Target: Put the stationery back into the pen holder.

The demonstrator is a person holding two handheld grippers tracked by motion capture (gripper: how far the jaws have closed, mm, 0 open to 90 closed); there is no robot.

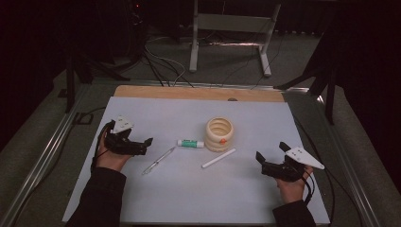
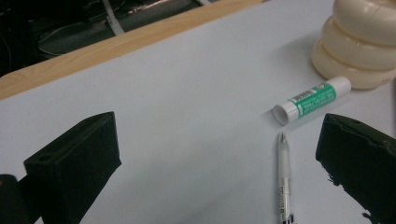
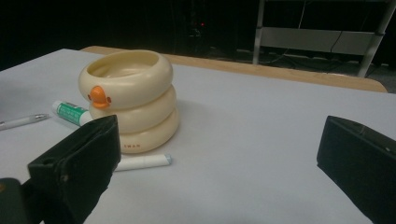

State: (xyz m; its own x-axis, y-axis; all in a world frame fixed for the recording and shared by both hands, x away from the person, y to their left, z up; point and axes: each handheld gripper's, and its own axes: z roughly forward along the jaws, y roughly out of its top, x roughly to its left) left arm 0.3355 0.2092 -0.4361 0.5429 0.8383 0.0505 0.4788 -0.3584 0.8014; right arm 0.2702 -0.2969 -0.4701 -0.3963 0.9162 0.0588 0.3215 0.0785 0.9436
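My left gripper (image 1: 142,144) and right gripper (image 1: 265,163) rest low on the white tabletop (image 1: 156,198), each with its fingers spread wide and nothing between them. Nearest my left fingers lies the clear pen (image 2: 284,179), its tip pointing away towards the glue stick (image 2: 312,99). Nearest my right fingers is the white stick (image 3: 140,162), lying just in front of the duck-faced holder (image 3: 128,98). The glue stick lies just beside that holder on its other side. I judge that I am at the start, with nothing picked up yet and all three pieces lying flat outside the holder. The next move calls for lowering my left fingers astride the pen and closing across its thin barrel.
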